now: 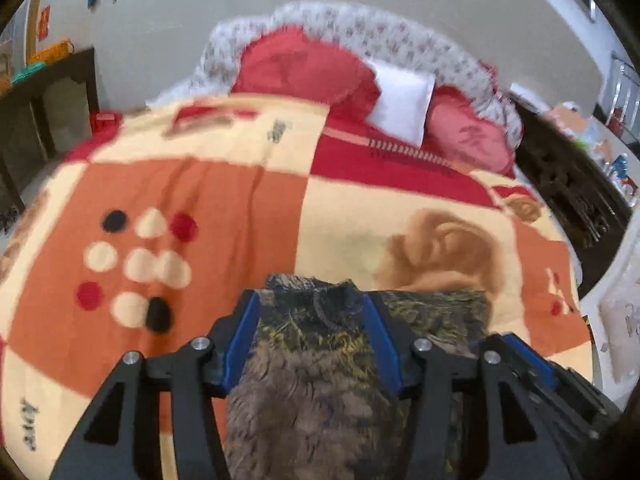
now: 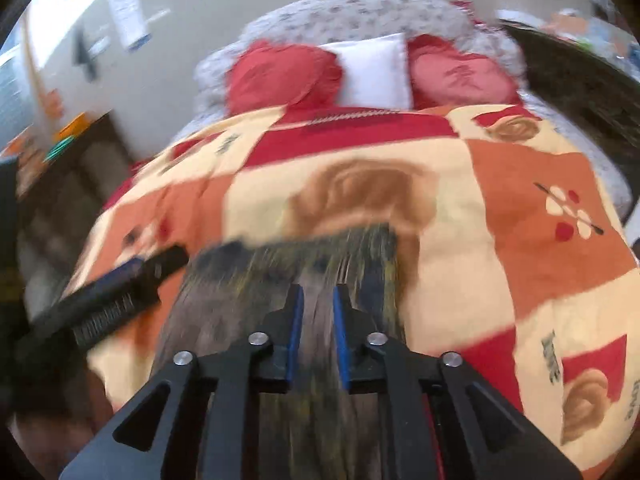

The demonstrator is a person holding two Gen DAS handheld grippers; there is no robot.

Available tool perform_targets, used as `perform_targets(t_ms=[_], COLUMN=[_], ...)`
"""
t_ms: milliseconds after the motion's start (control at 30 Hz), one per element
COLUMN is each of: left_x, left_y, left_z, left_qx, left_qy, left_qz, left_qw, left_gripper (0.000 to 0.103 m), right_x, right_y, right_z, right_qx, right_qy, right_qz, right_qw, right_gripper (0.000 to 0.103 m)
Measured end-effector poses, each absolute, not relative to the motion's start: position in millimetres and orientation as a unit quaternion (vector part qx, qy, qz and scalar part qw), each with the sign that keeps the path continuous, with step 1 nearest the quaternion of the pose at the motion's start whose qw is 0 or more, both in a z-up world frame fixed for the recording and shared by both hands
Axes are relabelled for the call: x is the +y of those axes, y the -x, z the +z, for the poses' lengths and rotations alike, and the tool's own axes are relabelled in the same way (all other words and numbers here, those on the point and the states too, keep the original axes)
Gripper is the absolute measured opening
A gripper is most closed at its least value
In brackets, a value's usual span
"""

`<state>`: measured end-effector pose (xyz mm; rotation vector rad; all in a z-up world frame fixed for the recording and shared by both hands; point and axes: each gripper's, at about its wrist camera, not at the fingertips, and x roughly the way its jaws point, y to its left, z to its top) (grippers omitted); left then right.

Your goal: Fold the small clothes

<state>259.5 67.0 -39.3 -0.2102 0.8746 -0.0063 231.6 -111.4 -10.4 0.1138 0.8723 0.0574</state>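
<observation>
A small dark garment [image 1: 316, 360] with a brown, black and yellow print lies on the bed blanket [image 1: 200, 184]. My left gripper [image 1: 310, 300] is above it with its blue-padded jaws wide apart and nothing between them. In the right wrist view the same garment [image 2: 280, 272] spreads under my right gripper [image 2: 318, 292], whose jaws stand a narrow gap apart with cloth showing between them; motion blur hides whether they pinch it. The left gripper [image 2: 132, 276] shows at the left edge of the garment, and the right gripper [image 1: 528, 360] shows at the lower right of the left wrist view.
The blanket [image 2: 520, 200] is orange, cream and red patchwork. Red pillows [image 1: 304, 68] and a white pillow [image 1: 400, 100] lean on a floral headboard [image 1: 360, 24]. A dark desk [image 1: 52, 92] stands left of the bed and a dark cabinet [image 1: 572, 184] right.
</observation>
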Motion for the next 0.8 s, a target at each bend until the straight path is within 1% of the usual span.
perform_targets(t_ms=[133,200,367,700,800], left_x=[64.0,67.0,73.8,69.4,69.2], left_y=[-283.4,-284.4,-282.0,-281.8,-282.9], left_z=[-89.1,-110.3,-113.9,-110.5,-109.2], left_qx=[0.45,0.443,0.427,0.428,0.429], left_qy=[0.092,0.099,0.122,0.111,0.112], left_qz=[0.005,-0.003,-0.009,-0.007,-0.014], left_qw=[0.888,0.891,0.896,0.897,0.896], left_gripper=[0.055,0.056,0.057,0.063,0.067], right_x=[-112.9,-118.6,-122.4,-123.2,-125.1], right_y=[-272.4,-282.2,-278.2,-279.4,-278.7], right_z=[-55.0,-76.5,-82.9,-85.5,-84.0], right_qx=[0.455,0.468,0.452,0.448,0.446], right_qy=[-0.055,-0.056,-0.062,-0.074,-0.08], right_qz=[-0.002,0.008,0.021,0.03,0.039], right_qw=[0.889,0.882,0.889,0.89,0.891], right_gripper=[0.016,0.016,0.016,0.018,0.022])
